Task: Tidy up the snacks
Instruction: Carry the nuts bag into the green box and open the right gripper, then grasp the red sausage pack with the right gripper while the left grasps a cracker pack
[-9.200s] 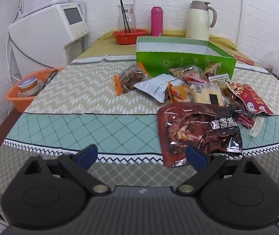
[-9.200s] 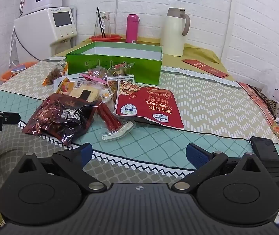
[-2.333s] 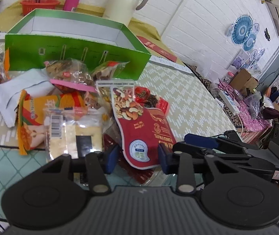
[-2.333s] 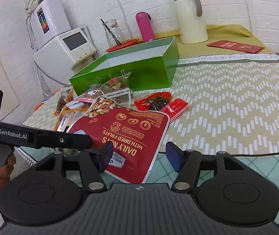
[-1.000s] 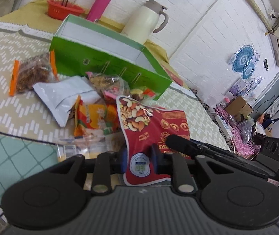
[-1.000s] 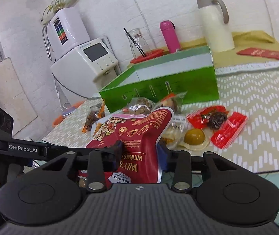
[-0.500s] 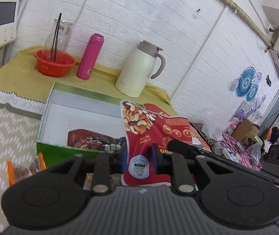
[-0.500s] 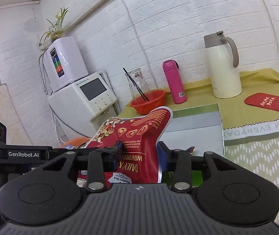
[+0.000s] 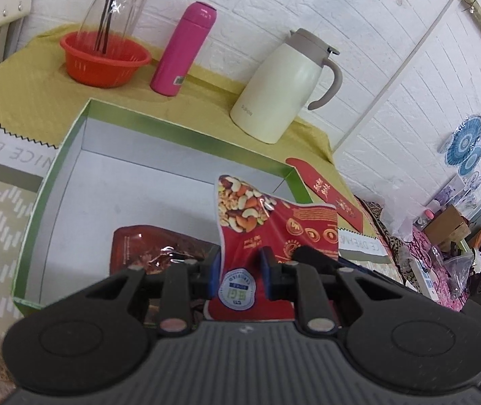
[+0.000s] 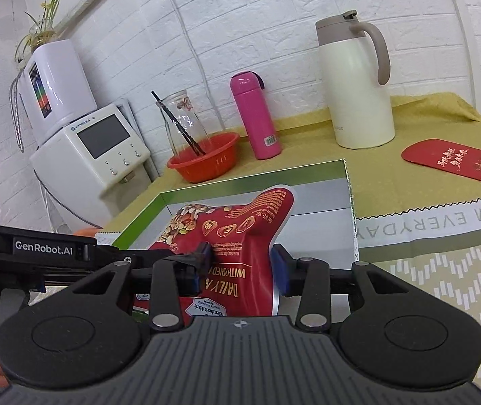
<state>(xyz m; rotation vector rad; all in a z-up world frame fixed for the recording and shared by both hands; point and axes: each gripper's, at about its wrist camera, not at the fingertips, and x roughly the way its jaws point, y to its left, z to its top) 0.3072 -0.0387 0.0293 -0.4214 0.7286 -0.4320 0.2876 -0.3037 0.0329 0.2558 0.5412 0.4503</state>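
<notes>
Right gripper (image 10: 240, 263) holds the red nut pouch (image 10: 237, 236) between both pads, raised over the open green box (image 10: 348, 202). Left gripper (image 10: 186, 260) enters from 9 o'clock and meets the pouch's left edge. Behind, on the counter (image 10: 426, 114): orange basket (image 10: 203, 162) at 11 o'clock, pink bottle (image 10: 255, 114) at 12, cream jug (image 10: 355, 84) at 1

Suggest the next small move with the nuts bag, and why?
Probably lower the red nuts bag into the green box, then release. The left gripper and right gripper both hold it upright over the box's bare white floor, beside the dark red pouch already inside.
</notes>
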